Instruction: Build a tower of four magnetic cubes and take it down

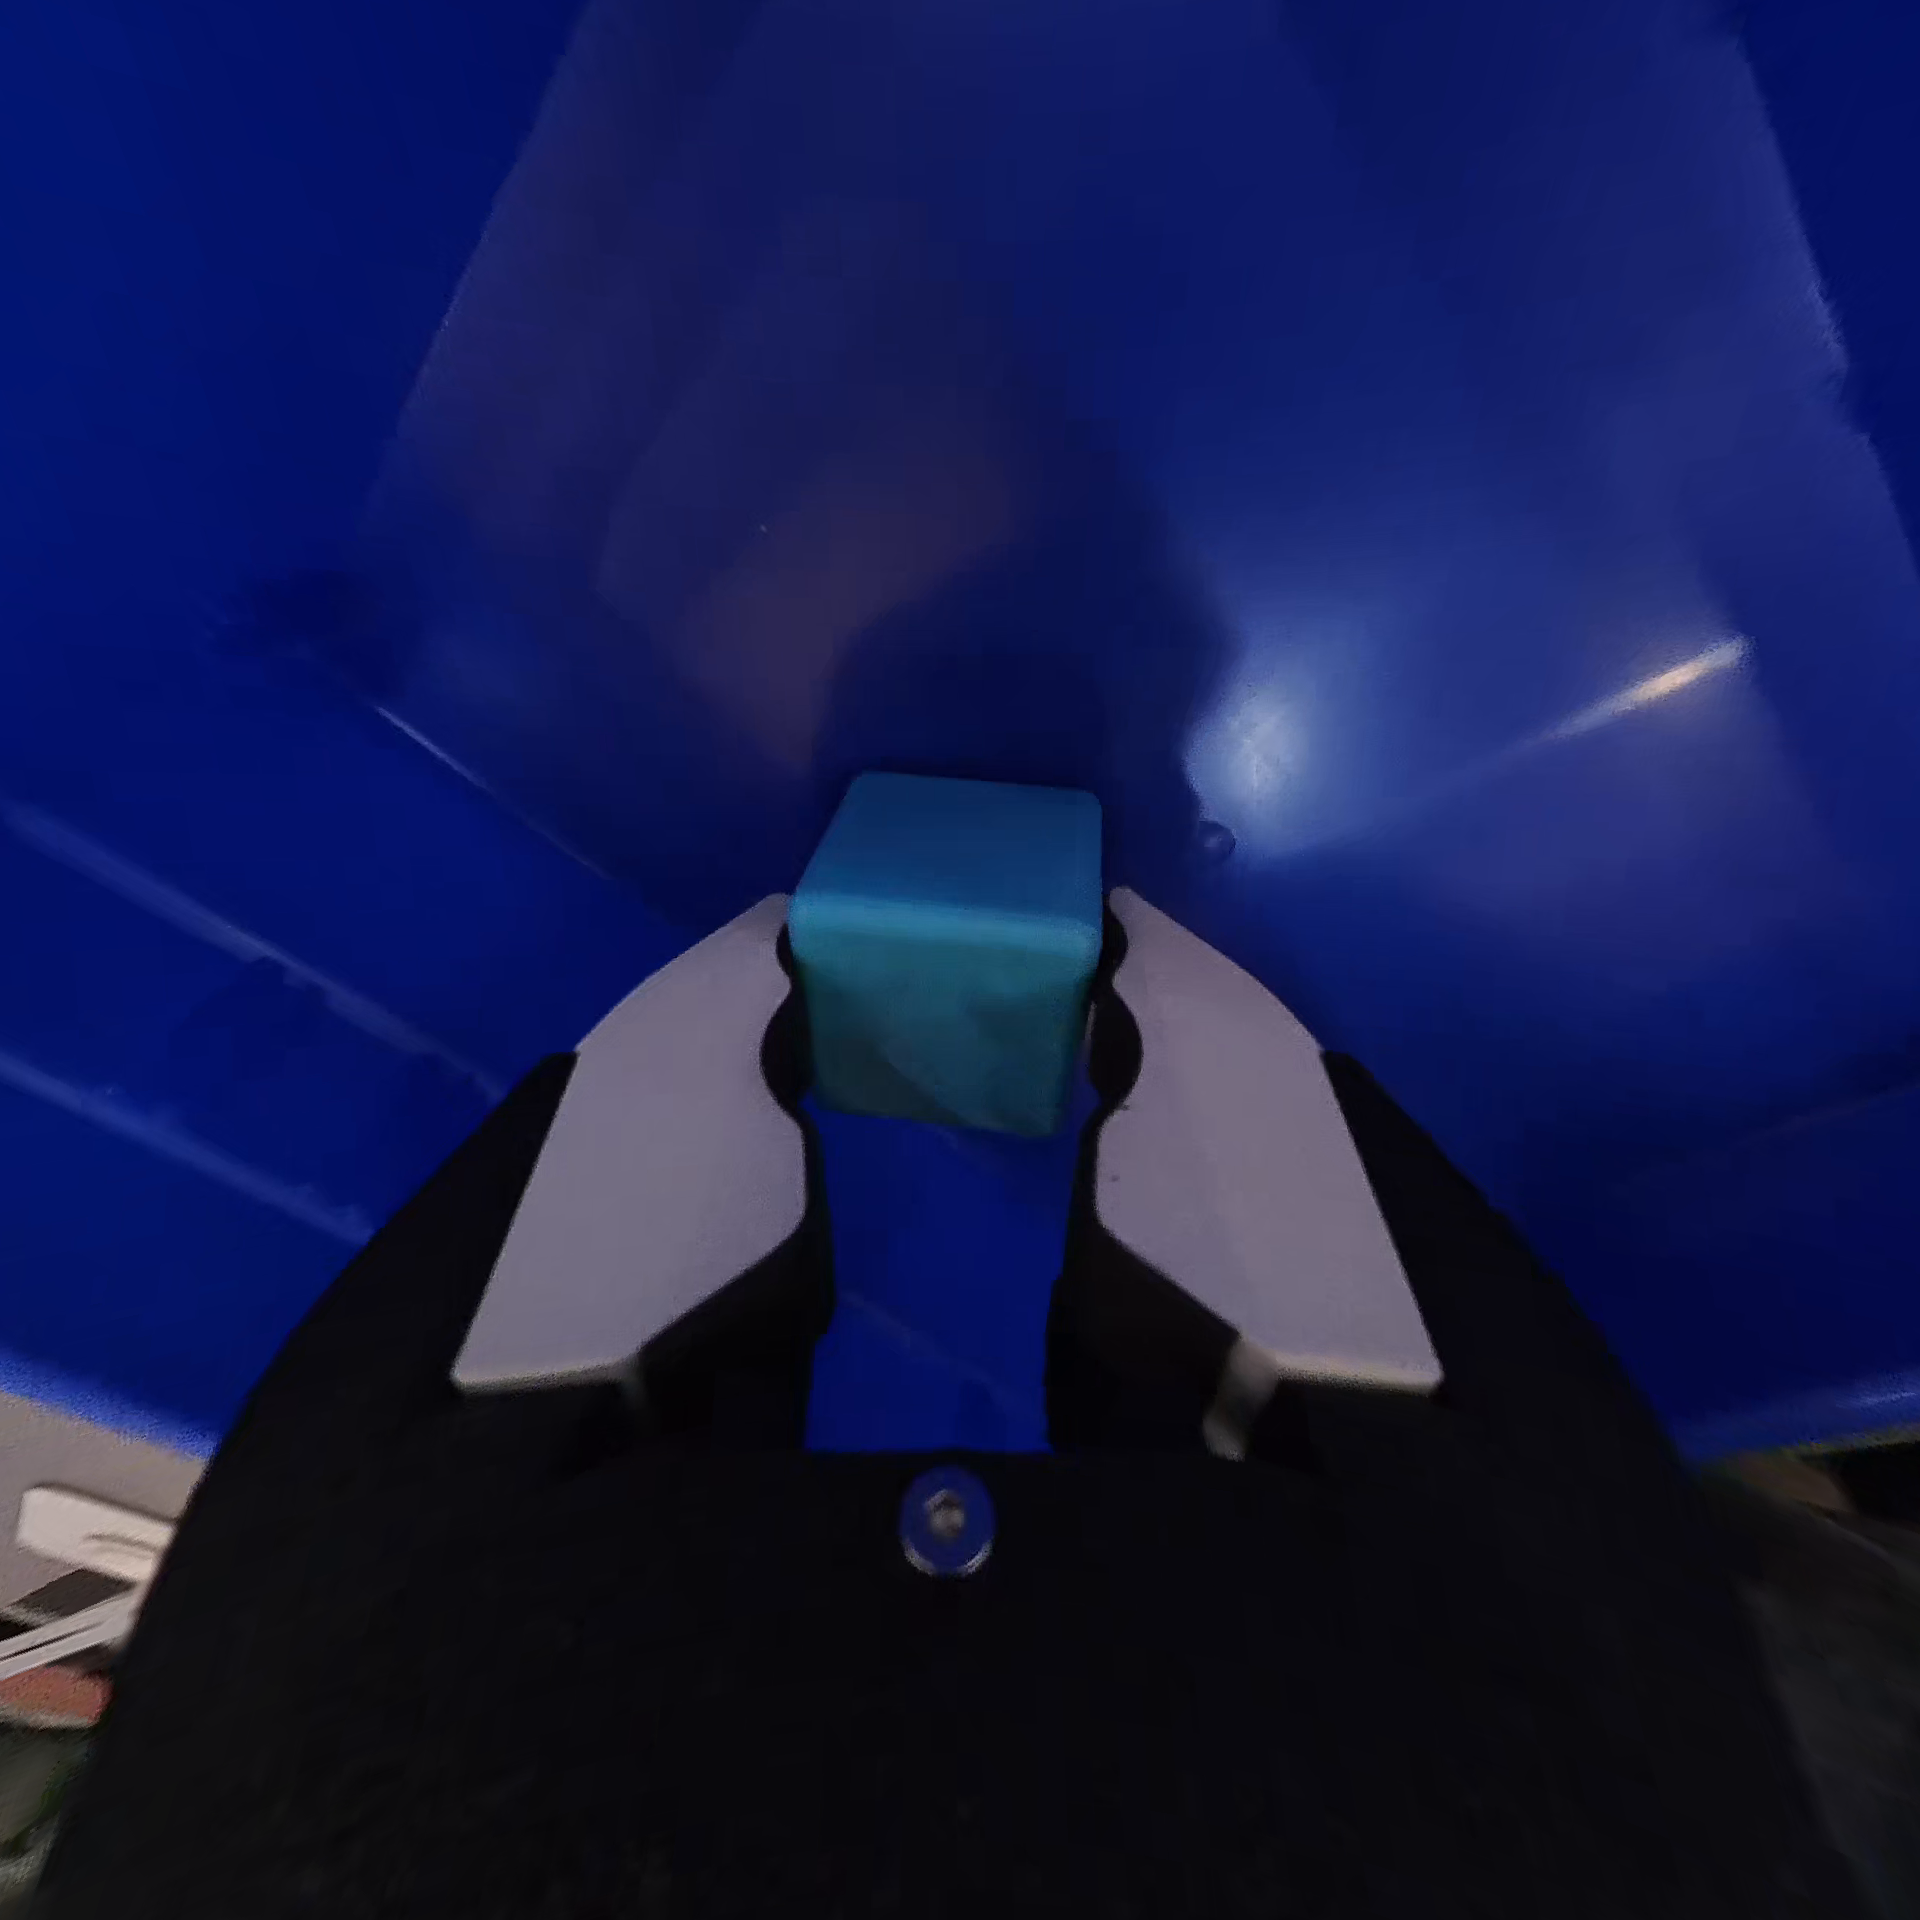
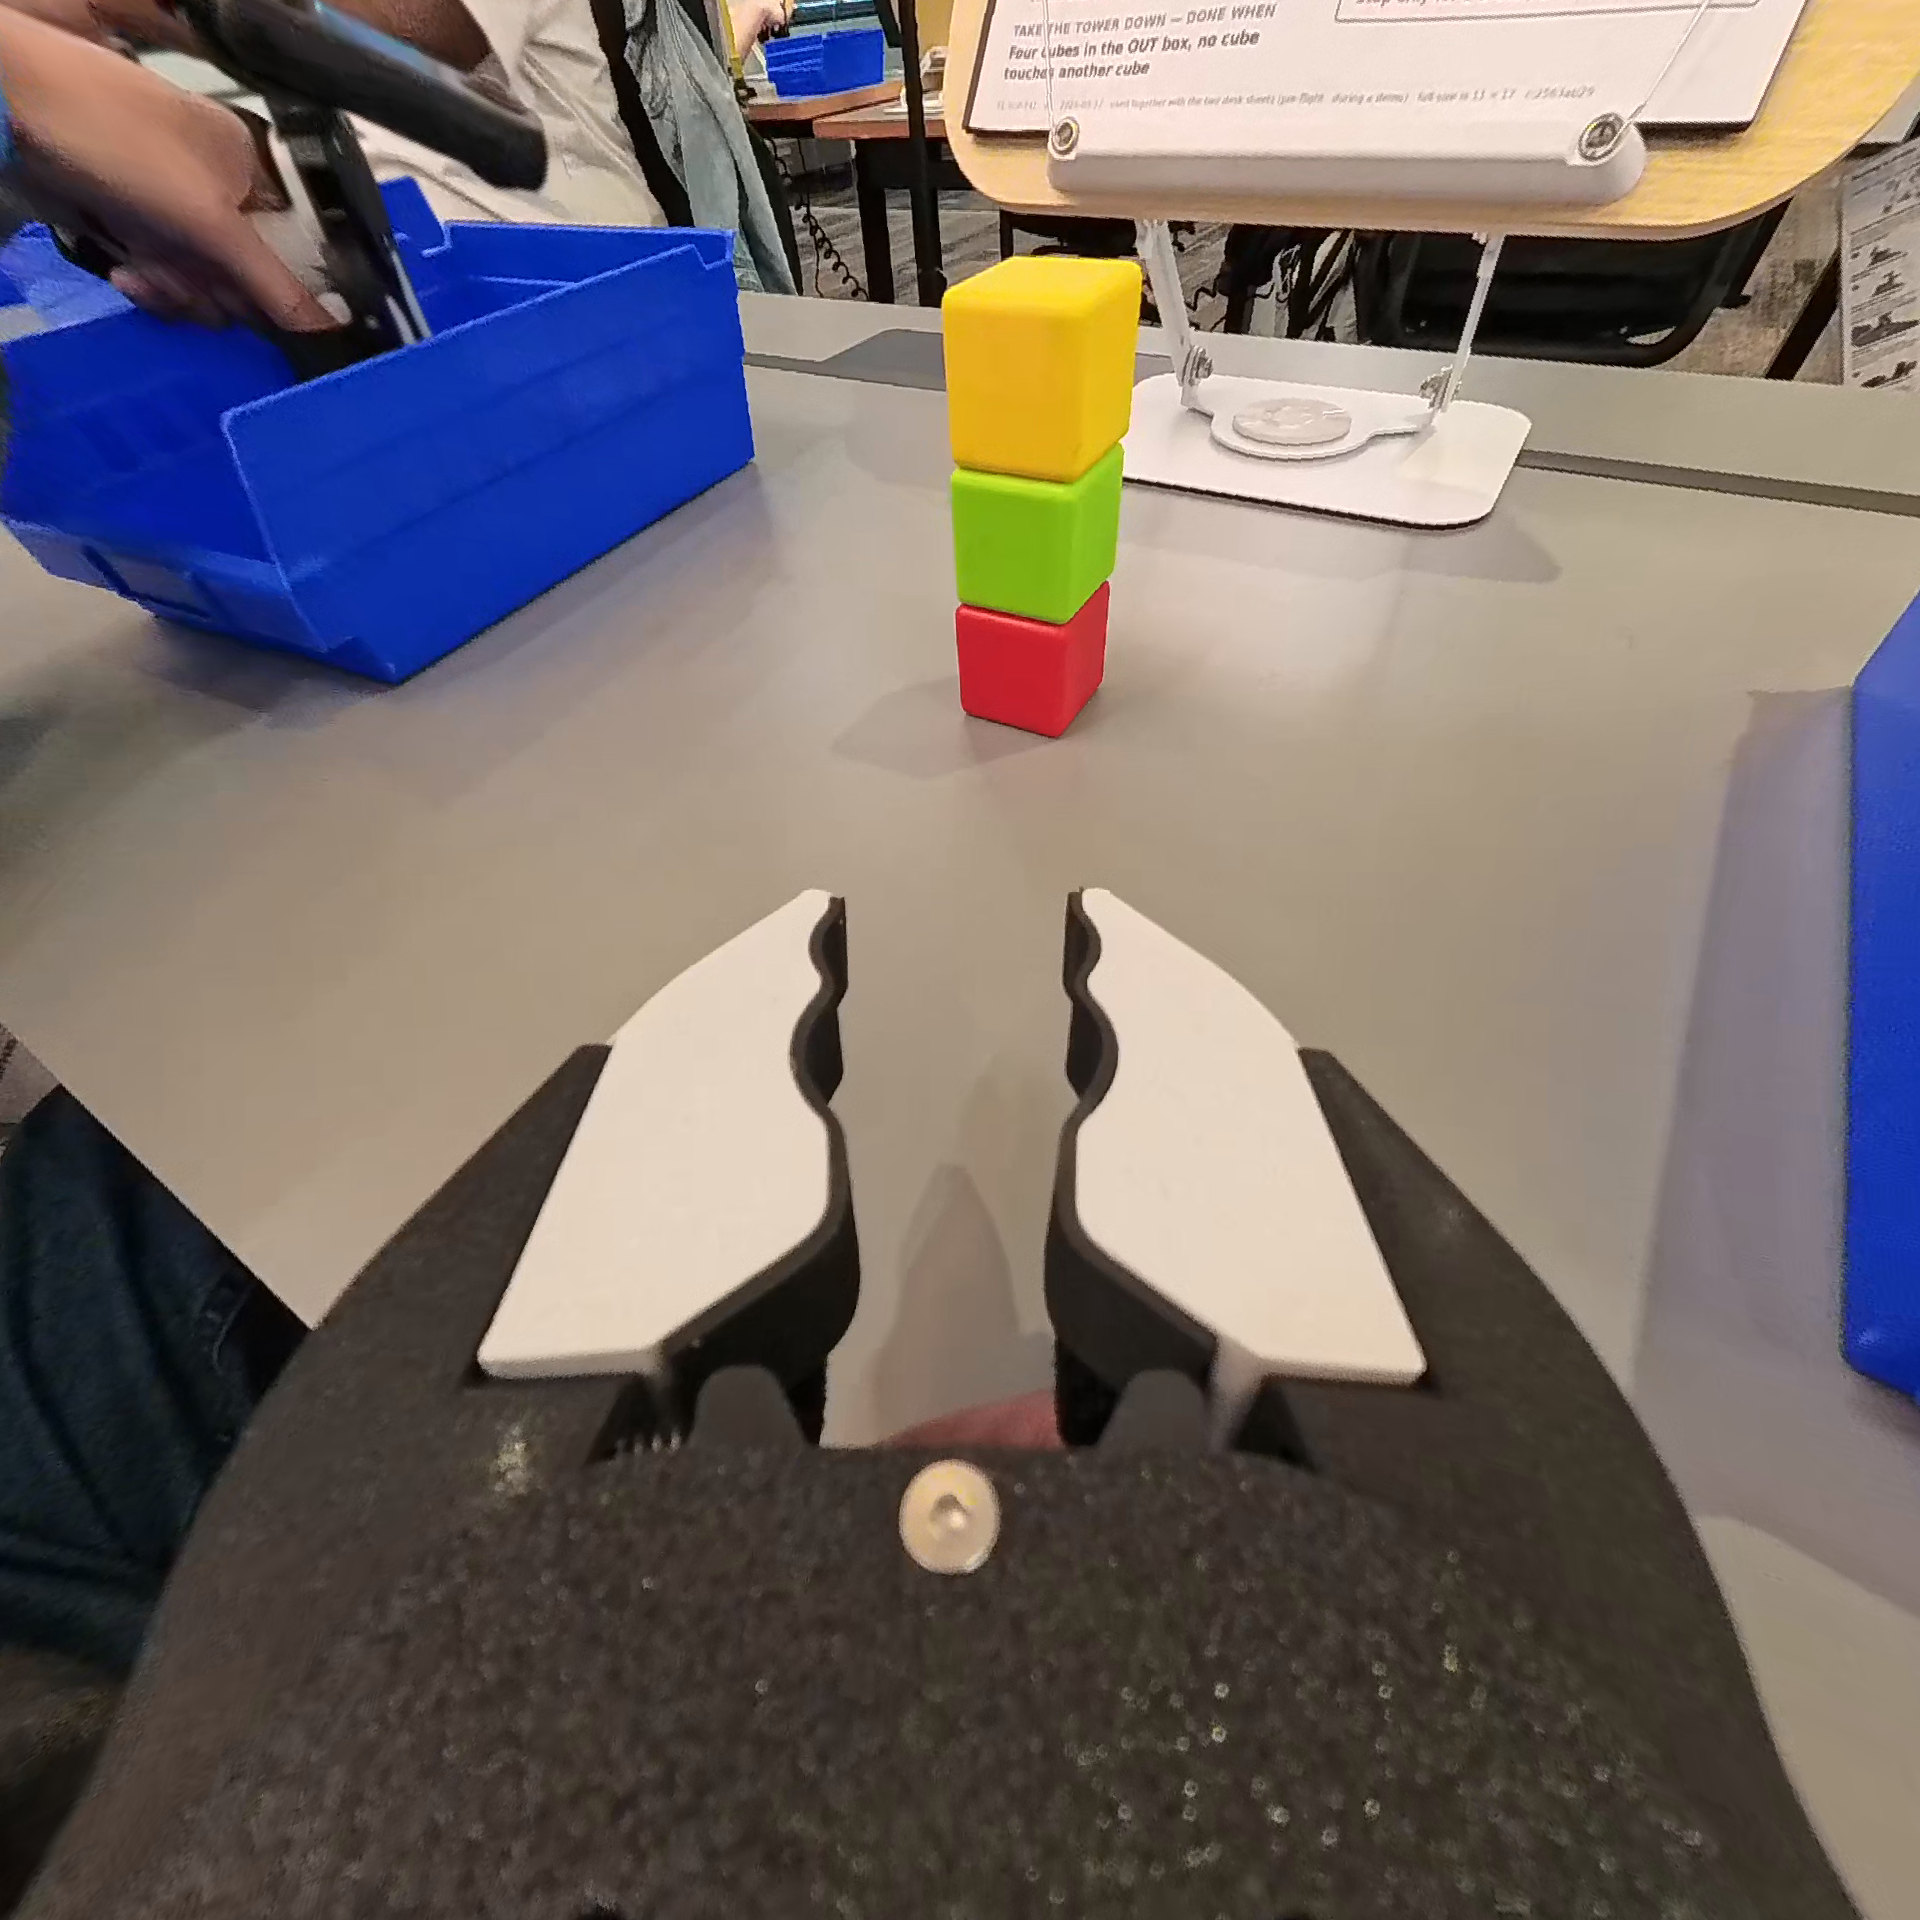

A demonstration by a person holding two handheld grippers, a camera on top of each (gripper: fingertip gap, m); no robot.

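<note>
My left gripper is down inside the blue bin, its jaws clenched on the teal cube, one pad pressed to each side of it. The cube sits between the very tips of my fingers, and I cannot tell whether its underside is touching the bin floor or is just off it. From my right wrist view I can see that same left gripper tilted steeply downward into the bin, with a hand wrapped around its handle above the bin's rim.

My right gripper hovers low over the grey table, level and pointing straight at the tower, well apart from it. Its jaws are released, with a clear gap between them and nothing inside.

The tower stands upright on the table between the bin and a white stand: the red cube at the bottom, the green cube on it, the yellow cube on top, each touching the next. A second blue bin shows at the right edge
</note>
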